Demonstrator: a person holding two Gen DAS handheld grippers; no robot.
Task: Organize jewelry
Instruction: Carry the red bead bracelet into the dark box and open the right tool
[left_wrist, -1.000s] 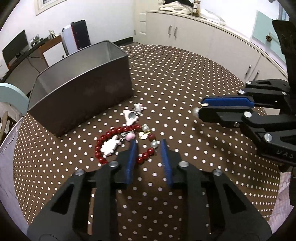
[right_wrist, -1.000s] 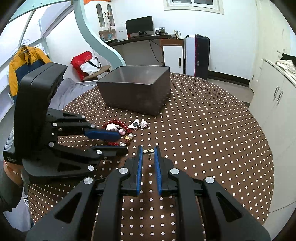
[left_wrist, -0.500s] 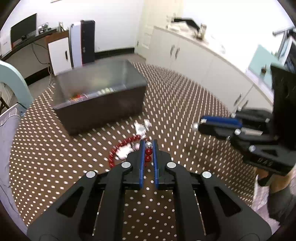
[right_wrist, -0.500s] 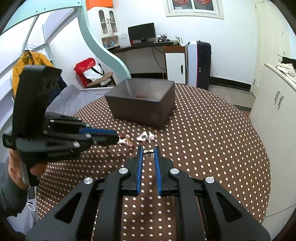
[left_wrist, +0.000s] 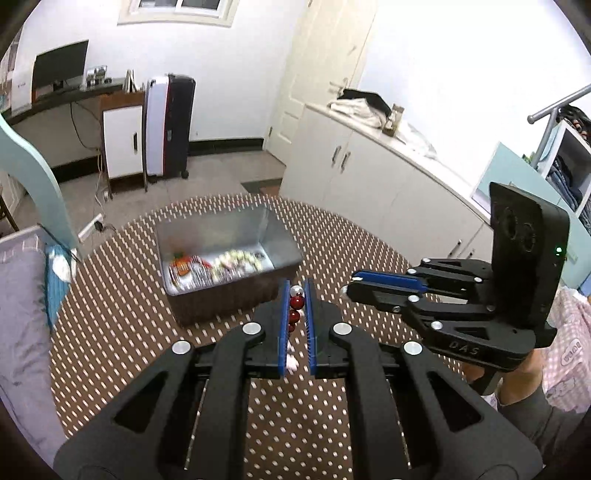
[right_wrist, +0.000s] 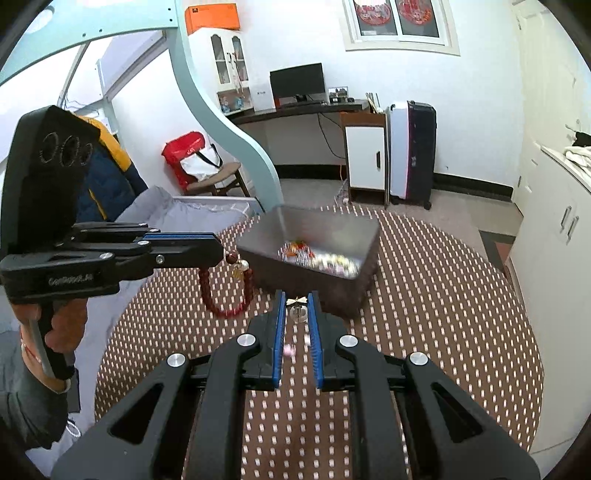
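The left tongs (left_wrist: 296, 291) are clamped on a red bead bracelet (right_wrist: 225, 291), raised above the bench (left_wrist: 122, 332). In the left wrist view, glossy round red beads and one pale bead sit pinched between the blue rubber pads (left_wrist: 283, 321), lined up along the gap. In the right wrist view the bracelet hangs from the tip of those tongs as a loop of dark red spheres, with a pale bead and a small gold-coloured charm near the top; its lowest part is clear of the cloth, as far as can be told. Ahead of both tongs, slightly to the left in the left wrist view, stands a rectangular metal tin (left_wrist: 225, 258) with dull grey sheet walls and an open top; blurred pieces in orange, red and pale colours lie on its floor and cannot be identified singly. The right tongs (right_wrist: 297, 306) are closed on a small earring (right_wrist: 297, 308): a thin gold-coloured bow-shaped bar sits across the gap at the fingertips and a clear, rounded drop hangs just below it. The right tongs are held just short of the tin's near wall, to the right of the left tongs and apart from them. Below the tongs, small pink and white items (right_wrist: 289, 349) lie on the bench, too blurred to name. The bench is round, covered in a brown cloth with regular white dots.
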